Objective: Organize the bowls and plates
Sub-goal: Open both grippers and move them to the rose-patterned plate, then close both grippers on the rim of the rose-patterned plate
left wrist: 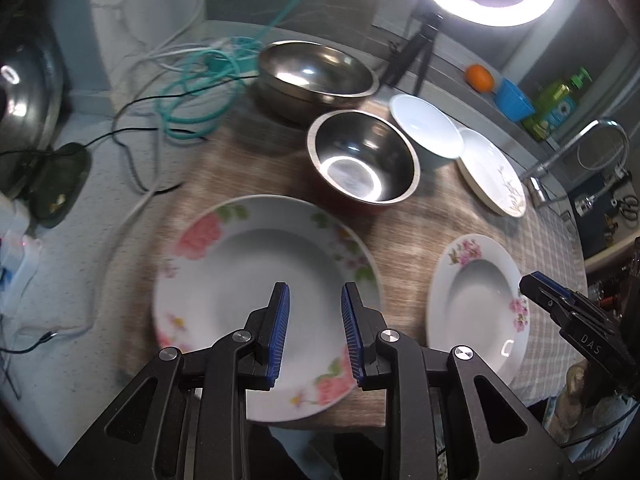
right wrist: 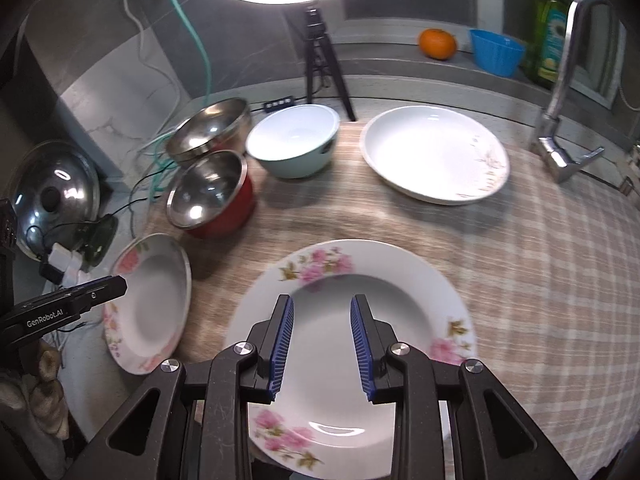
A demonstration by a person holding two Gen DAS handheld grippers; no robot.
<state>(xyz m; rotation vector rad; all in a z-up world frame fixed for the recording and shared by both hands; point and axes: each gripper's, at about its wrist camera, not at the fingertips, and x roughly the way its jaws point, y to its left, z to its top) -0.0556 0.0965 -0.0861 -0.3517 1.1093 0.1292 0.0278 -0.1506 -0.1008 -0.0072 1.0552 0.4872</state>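
Observation:
My left gripper (left wrist: 314, 292) is open and empty above a large pink-flowered plate (left wrist: 232, 276), which also shows in the right wrist view (right wrist: 152, 300). My right gripper (right wrist: 322, 306) is open and empty above a second flowered plate (right wrist: 400, 280), seen too in the left wrist view (left wrist: 476, 300). Behind stand a red-sided steel bowl (left wrist: 360, 156), a larger steel bowl (left wrist: 316, 68), a white bowl with a pale green outside (right wrist: 296, 140) and a white plate with a twig pattern (right wrist: 436, 152).
A checked cloth (right wrist: 560, 280) covers the table. Tangled cables (left wrist: 180, 76) lie at the back left, beside a steel pot lid (right wrist: 52, 196). A ring light on a tripod (right wrist: 320, 56), a tap (right wrist: 560, 120), an orange (right wrist: 437, 43), a blue cup and a soap bottle stand behind.

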